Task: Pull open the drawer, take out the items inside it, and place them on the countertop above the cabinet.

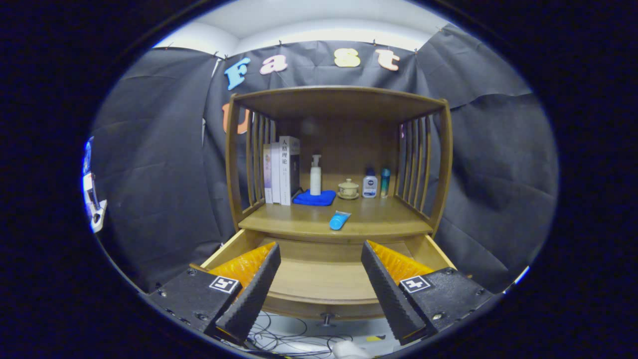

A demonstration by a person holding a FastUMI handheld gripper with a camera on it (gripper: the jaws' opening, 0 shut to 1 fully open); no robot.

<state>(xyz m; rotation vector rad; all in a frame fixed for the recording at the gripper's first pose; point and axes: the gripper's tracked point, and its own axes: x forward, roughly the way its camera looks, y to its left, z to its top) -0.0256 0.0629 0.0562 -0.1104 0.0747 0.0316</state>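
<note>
The wooden cabinet's drawer [324, 279] stands pulled out below the countertop [379, 219], and its bare wooden floor shows between my fingers. A small knob [326, 317] sticks out of the drawer front. A blue tube [339, 220] lies on the countertop near its front edge, just beyond the drawer. My gripper [320, 249] hovers over the drawer, open, with nothing between its fingers.
At the back of the countertop stand several books [281, 170], a white pump bottle [315, 175] on a blue cloth [314, 198], a lidded cup [348, 189] and two small bottles [370, 183]. Slatted sides [417, 164] and a top shelf enclose it. Cables [284, 339] lie on the floor.
</note>
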